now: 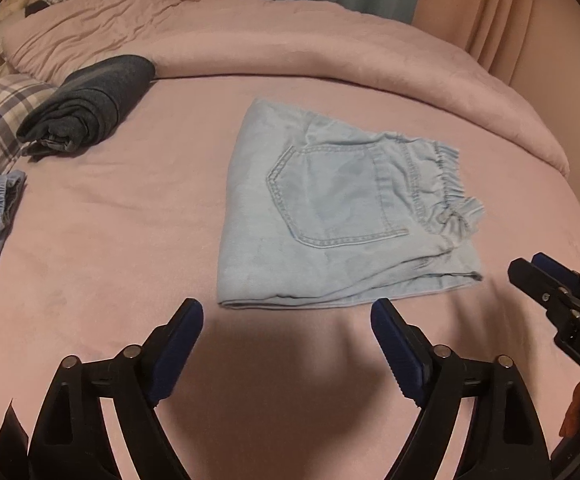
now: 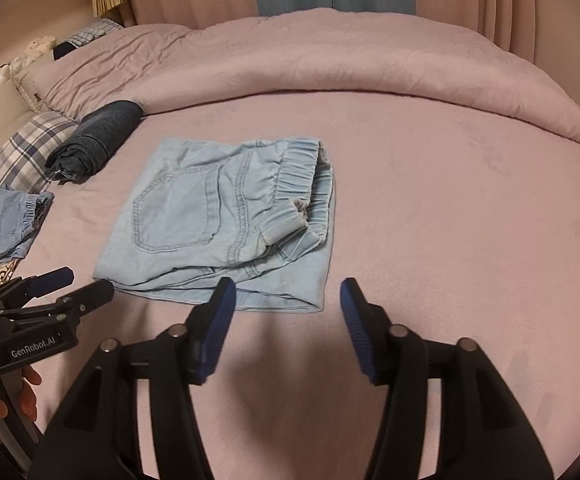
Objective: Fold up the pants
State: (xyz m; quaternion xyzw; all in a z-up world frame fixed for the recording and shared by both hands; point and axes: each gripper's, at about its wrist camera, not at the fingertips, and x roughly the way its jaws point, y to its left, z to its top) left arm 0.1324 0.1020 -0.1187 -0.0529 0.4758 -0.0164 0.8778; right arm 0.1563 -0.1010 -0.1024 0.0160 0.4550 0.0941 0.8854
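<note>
"GenRobot.AI" reads in white on the black body of the left gripper; the letters "DAS" show on the right gripper, cut off.

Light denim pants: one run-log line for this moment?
light denim pants: folded, flat on bed | left claw: open, empty | right claw: open, empty | both clear of pants

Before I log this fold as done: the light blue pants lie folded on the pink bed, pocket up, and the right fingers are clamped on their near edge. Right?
Not quite. The light blue pants do lie folded, pocket up, on the pink bed, but the right fingers stand apart, holding nothing, as the right wrist view shows.
</note>
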